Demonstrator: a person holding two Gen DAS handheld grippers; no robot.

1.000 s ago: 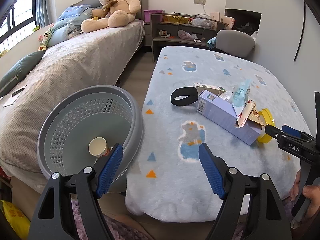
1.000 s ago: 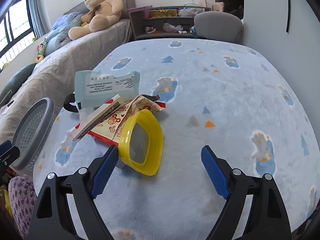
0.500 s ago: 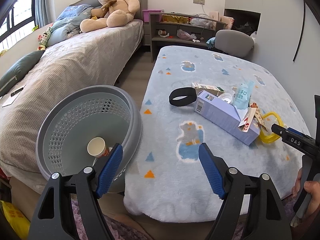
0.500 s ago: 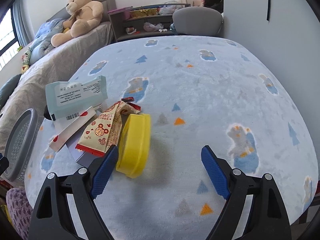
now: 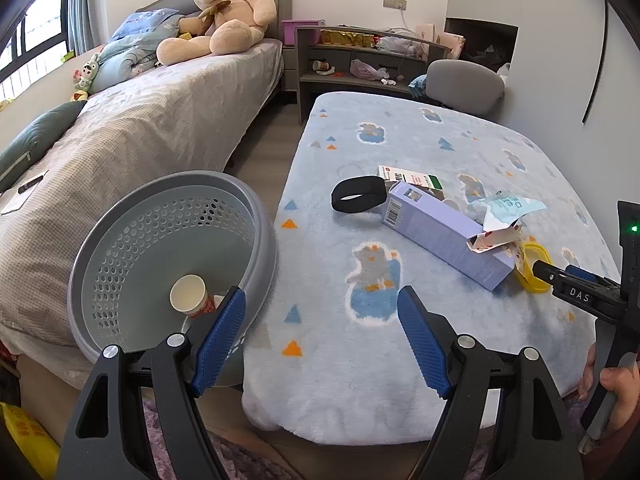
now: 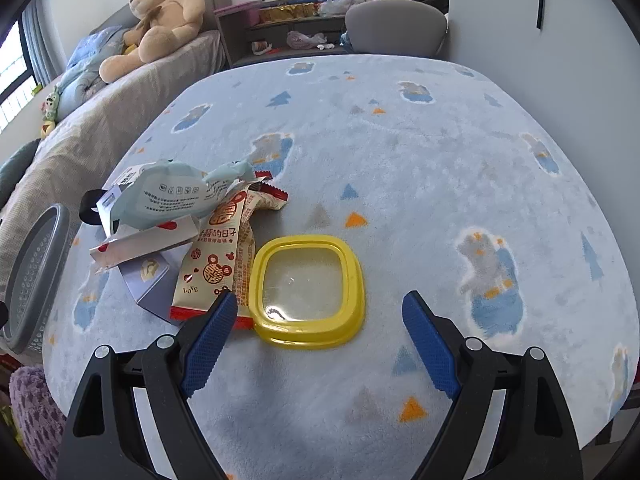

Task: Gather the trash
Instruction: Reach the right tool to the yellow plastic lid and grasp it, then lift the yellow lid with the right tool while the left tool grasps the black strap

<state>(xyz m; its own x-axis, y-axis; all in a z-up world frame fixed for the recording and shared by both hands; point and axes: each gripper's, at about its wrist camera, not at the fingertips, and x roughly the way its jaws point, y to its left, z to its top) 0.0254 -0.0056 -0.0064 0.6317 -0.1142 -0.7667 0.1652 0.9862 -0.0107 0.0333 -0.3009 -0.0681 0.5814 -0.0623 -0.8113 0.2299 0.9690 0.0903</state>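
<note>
A heap of trash lies on the blue fleece-covered table (image 6: 400, 160): a yellow square lid (image 6: 352, 276), a red-and-cream snack wrapper (image 6: 224, 256), a pale blue wipe packet (image 6: 172, 196) and a purple box (image 5: 444, 236). The lid lies flat, just ahead of my right gripper (image 6: 320, 296), which is open with its left fingertip at the wrapper's corner. My left gripper (image 5: 320, 292) hangs open over the table's near edge, holding nothing. Beside the table stands a grey perforated basket (image 5: 120, 248) with a paper cup (image 5: 188, 294) inside.
A black band (image 5: 358, 199) and a white-green carton (image 5: 412, 178) lie behind the purple box. A bed (image 5: 140, 140) with a teddy bear (image 5: 224, 20) runs along the left. A grey chair (image 6: 396, 28) and shelves stand beyond the table. A hand holds the right gripper (image 5: 576, 284).
The yellow lid, earlier tilted up on its edge against the wrappers, now lies flat. The right gripper has come in lower and closer to it. The left gripper has stayed put.
</note>
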